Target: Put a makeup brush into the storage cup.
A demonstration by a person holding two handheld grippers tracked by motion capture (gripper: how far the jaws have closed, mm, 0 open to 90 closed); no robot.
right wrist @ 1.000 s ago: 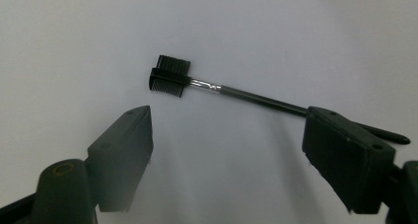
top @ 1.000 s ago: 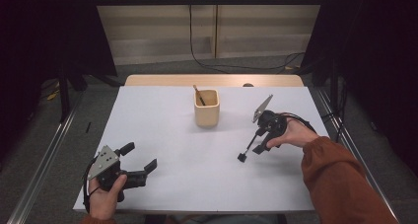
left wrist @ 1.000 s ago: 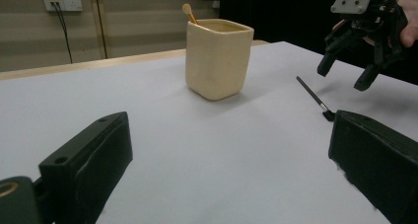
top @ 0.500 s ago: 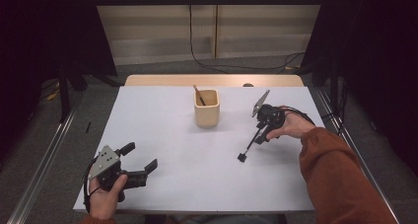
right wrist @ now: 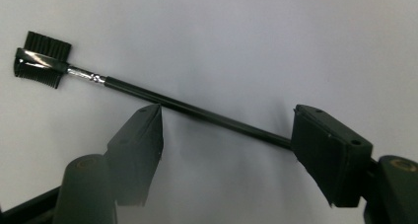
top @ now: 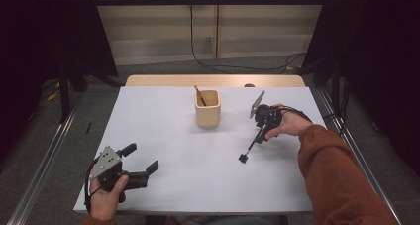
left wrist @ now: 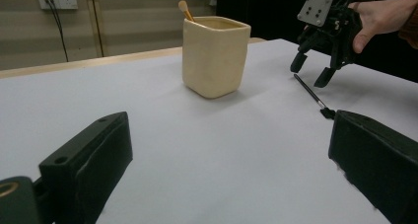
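At the right of the frame we hold our right gripper [top: 261, 131] low over the thin black brush [top: 251, 146], which lies on the white counter [top: 188, 165] with its bristle head toward the lower left. Its jaws, which have just been closing, stand apart around the handle's upper end. The beige cup [top: 207, 108] with a wooden stick [top: 199, 94] stands near the centre. Our left gripper [top: 143, 160] rests at the lower left, jaws apart.
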